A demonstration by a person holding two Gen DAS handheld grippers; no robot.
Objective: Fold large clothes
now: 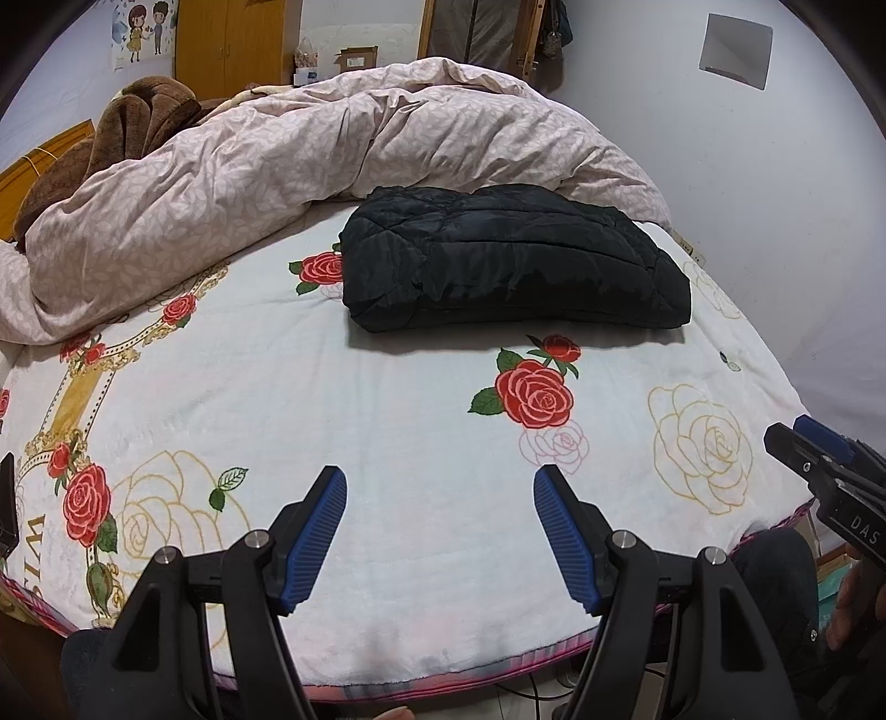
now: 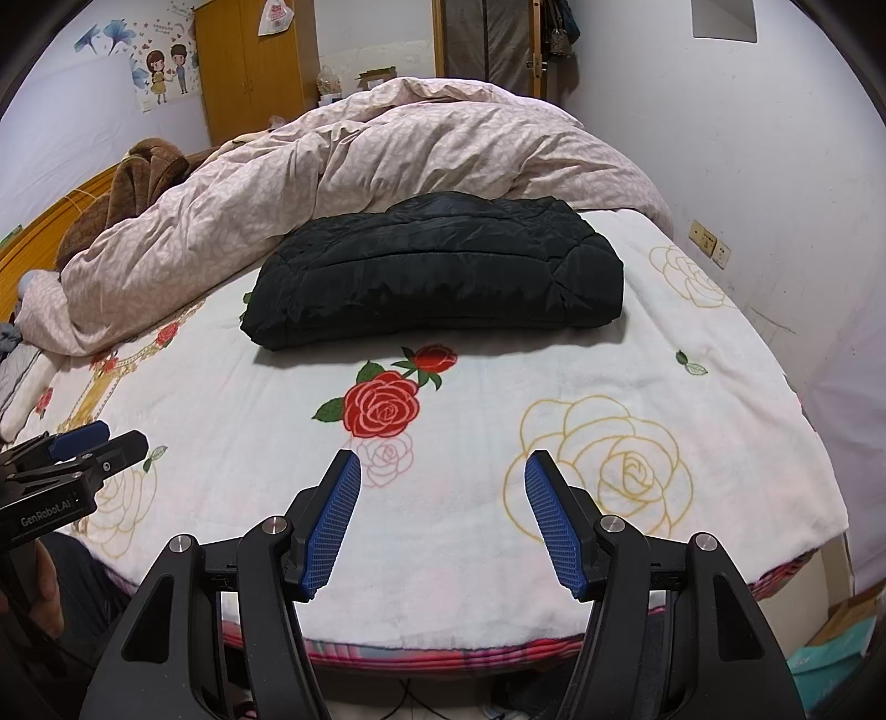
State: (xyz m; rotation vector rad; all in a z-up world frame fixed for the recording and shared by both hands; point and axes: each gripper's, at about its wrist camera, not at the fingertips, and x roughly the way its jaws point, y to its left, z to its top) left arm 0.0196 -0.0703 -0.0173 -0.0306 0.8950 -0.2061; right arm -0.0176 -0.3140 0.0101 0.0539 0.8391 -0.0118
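Jacket: we see a black quilted jacket (image 1: 512, 260) (image 2: 437, 271) folded into a thick rectangular bundle, lying flat on the bed, toward its far half.
Jacket's neighbours: its far edge lies just beside, perhaps touching, a rumpled pink duvet (image 1: 310, 149) (image 2: 387, 149); a red rose print sits just in front of its near edge.
Blanket: we find a white blanket (image 1: 387, 421) (image 2: 498, 387) with red and gold roses spread over the bed under the jacket, reaching the near edge.
Left gripper: our left gripper (image 1: 440, 534) (image 2: 97, 443) hangs above the near part of the blanket, well apart from the jacket, its jaws spread wide with nothing between the blue pads.
Right gripper: our right gripper (image 2: 443, 518) (image 1: 803, 443) hangs beside it over the near edge, jaws likewise wide apart and holding nothing.
Brown blanket: a brown plush blanket (image 1: 133, 127) (image 2: 133, 183) is heaped at the far left, beyond the duvet.
Room: a wooden wardrobe (image 1: 238, 44) (image 2: 249, 66) stands against the back wall, a cartoon couple poster (image 1: 145, 30) (image 2: 165, 69) to its left.
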